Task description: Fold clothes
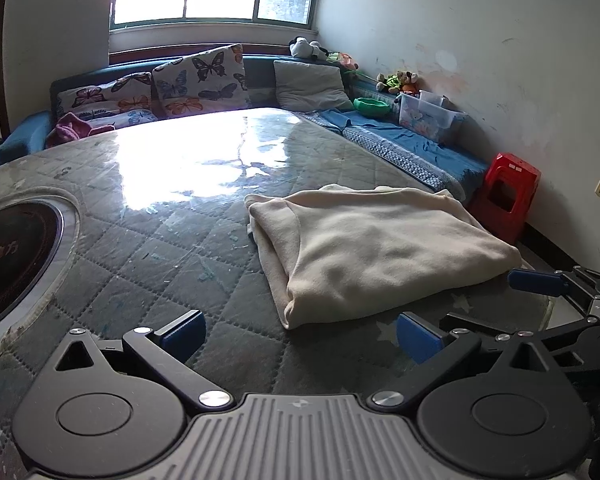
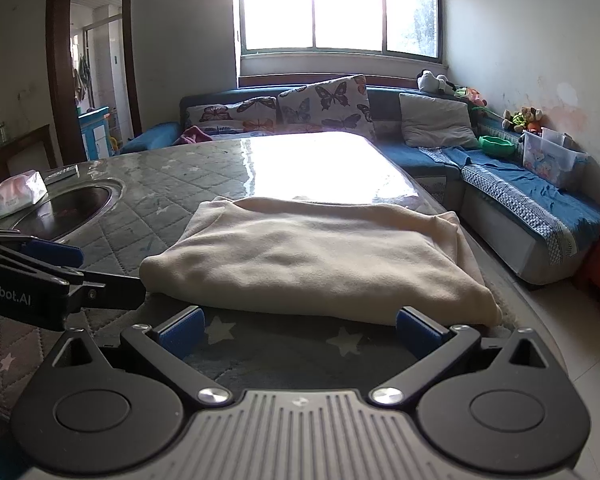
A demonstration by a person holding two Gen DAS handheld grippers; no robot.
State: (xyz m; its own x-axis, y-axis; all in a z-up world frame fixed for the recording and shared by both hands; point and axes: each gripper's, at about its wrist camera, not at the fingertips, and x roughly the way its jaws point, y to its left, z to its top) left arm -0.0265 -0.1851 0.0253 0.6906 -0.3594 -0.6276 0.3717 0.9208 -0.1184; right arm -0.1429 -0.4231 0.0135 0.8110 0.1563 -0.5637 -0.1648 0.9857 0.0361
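- Cream fleece, a folded garment [image 2: 316, 256], lies on the quilted table cover [image 1: 148, 248] near the table's front right corner, already a thick flat bundle.
- From my right gripper [image 2: 300, 330] it sits at twelve o'clock, just beyond the blue pads, its folded front edge running across my view from nine to three. Both fingers stand wide apart and hold nothing.
- From my left gripper [image 1: 300, 334] the same bundle lies towards one o'clock, its near corner just ahead and the rest stretching away to the right. This one is also spread wide and empty.
- I judge the right gripper the nearer and squarer to the long edge; the left would have to swing right to reach the bundle's end.
- Only the left view shows the loose under-layer sticking out along the garment's left side, plus the red stool [image 1: 508, 196] beyond the table.
- Only the right view shows the tissue pack [image 2: 18, 192] at ten o'clock and the doorway [image 2: 96, 64].
- Each view catches the other gripper coming in from the side, jaws apart.
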